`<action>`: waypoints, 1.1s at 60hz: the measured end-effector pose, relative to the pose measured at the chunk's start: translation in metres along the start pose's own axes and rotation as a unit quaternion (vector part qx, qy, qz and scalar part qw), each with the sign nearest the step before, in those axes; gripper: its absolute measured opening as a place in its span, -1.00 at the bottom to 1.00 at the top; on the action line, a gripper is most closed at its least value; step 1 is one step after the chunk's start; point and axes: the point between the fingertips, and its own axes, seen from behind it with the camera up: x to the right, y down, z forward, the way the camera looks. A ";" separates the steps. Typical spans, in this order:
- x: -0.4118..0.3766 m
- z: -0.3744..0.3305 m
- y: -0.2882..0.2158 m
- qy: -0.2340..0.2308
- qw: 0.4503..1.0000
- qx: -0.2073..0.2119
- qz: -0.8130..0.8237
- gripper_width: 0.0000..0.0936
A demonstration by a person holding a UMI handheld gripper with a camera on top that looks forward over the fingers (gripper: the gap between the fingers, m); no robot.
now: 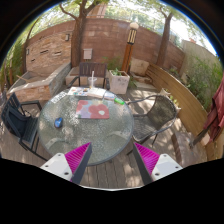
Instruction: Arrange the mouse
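A round glass table [112,135] stands on a wooden deck ahead of me. A small dark object [58,123], which looks like the mouse, lies near the table's left edge. A red flat mat [96,111] lies near the table's middle, with a small white-and-green item [84,93] behind it. My gripper [111,152] is open and empty, its magenta pads [72,159] spread wide. It is held high and well short of the table, far from the mouse.
Dark metal chairs stand around the table: one at the left [18,118], one at the right [157,112], others behind [90,72]. A white planter [119,83], a brick wall [105,40] and a tree trunk [78,30] lie beyond. Deck boards [110,172] run below the fingers.
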 end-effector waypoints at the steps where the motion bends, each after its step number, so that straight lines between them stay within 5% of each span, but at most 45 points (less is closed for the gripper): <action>1: 0.000 0.000 0.000 0.000 1.000 0.000 0.001 0.82; 18: -0.014 0.014 0.051 -0.002 1.000 -0.028 -0.004 0.82; 35: -0.144 0.088 0.124 -0.063 0.996 -0.053 -0.021 0.82; 51: -0.317 0.223 0.040 -0.119 0.993 0.018 -0.006 0.82; 66: -0.371 0.322 -0.011 -0.111 0.993 0.033 -0.003 0.70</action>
